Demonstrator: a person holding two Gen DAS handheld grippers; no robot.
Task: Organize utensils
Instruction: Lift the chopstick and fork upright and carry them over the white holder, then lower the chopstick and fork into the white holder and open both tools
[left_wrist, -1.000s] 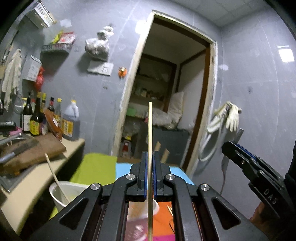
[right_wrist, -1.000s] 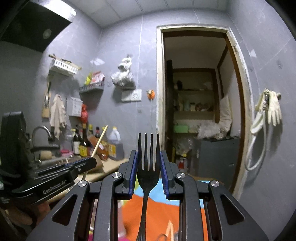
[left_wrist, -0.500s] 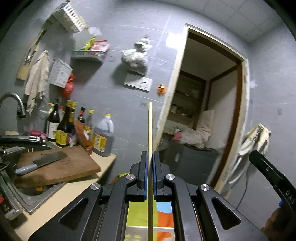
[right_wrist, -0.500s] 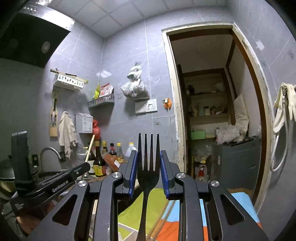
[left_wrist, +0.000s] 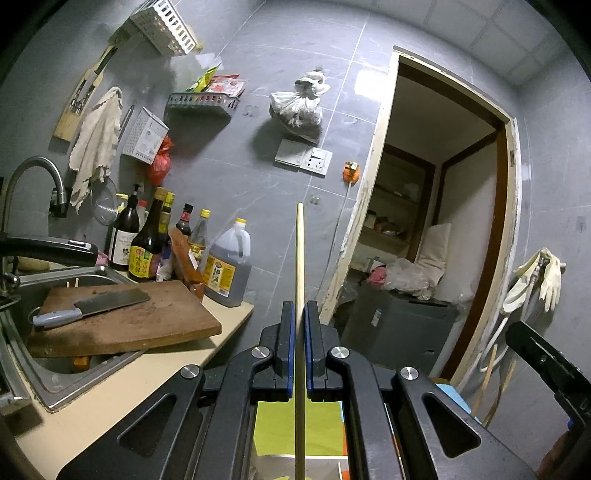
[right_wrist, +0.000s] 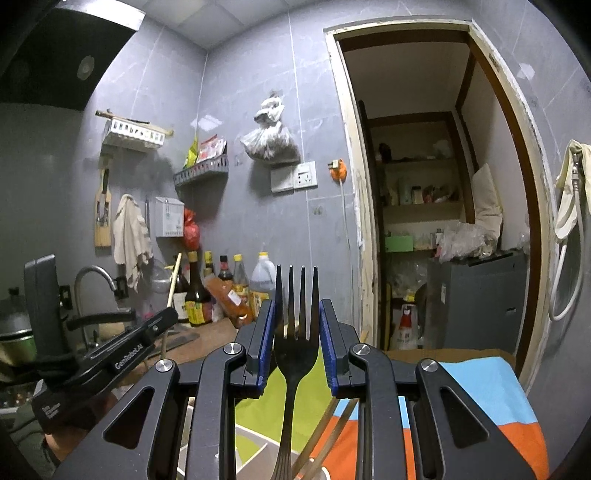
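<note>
The fork (right_wrist: 295, 343) is being held upright in the right gripper (right_wrist: 295, 347), whose blue-padded fingers (right_wrist: 266, 343) are closed on either side of its head, tines pointing up toward the far wall and handle running straight down out of the lower edge of the view. The chopstick (left_wrist: 300, 295) is being pinched in the same manner by the left gripper (left_wrist: 300, 347), its fingers pressed together on the thin wooden shaft, one end standing high above the pads and the other dropping out of sight below.

Both long axes are thus being kept nearly vertical, in line with the fingers, so that whatever receives them is lying below and slightly ahead of the grippers, not beside them. In the right wrist view a pale container (right_wrist: 255, 439) is being glimpsed just under the gripper, on the green, orange and blue cloth (right_wrist: 491, 391), with two more chopsticks (right_wrist: 328, 435) leaning out of something near it; whether this is a divided tray or a cup cannot be told, since only a corner is showing. A similar white edge (left_wrist: 332, 469) is being seen beneath the left gripper.

The right gripper is judged to be the nearer to that container, with the left gripper (right_wrist: 125, 354) being held off to its left, close to the tabletop (left_wrist: 122, 398) that carries the cutting board (left_wrist: 122, 321) and cleaver (left_wrist: 92, 304). A straight descent, handle end first, is likely what is being called for.
</note>
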